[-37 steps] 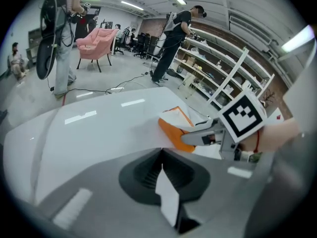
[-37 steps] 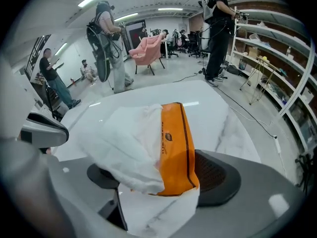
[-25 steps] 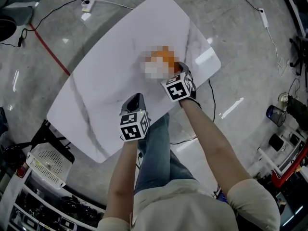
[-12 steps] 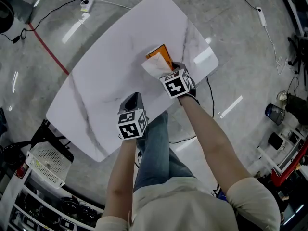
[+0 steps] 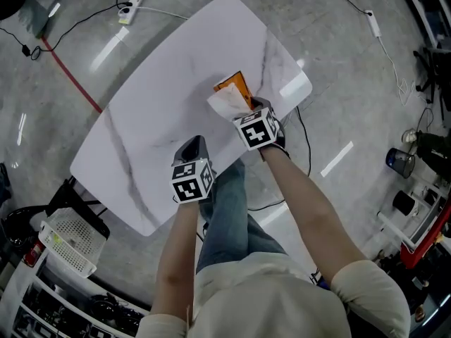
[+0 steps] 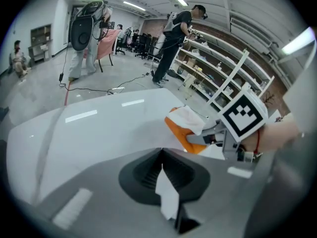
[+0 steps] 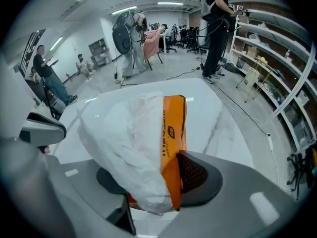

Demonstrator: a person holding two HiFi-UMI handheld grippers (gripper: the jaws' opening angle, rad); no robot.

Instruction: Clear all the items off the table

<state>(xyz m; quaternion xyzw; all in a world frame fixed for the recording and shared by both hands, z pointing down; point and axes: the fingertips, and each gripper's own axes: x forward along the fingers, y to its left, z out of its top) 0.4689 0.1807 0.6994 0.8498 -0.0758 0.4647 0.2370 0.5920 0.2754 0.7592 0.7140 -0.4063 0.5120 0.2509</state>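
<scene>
I hold one gripper in each hand over the white table.

My right gripper has the orange packet between its two jaws. The jaws have just been closing, and now they press on the packet from both sides, so they stand fairly wide apart around it. A crumpled white wrap lies against the packet on its left side, and it is caught in the grip too. In the right gripper view the orange packet stands up tall and the white wrap bulges out beside it.

The packet is above the right part of the table, close to the edge nearest to me. I cannot tell if its bottom touches the table top.

My left gripper is over the near edge of the table, to the left of the other one and apart from it. Its jaws are pressed tight together. A small white scrap is pinched between them and sticks out toward me.
</scene>
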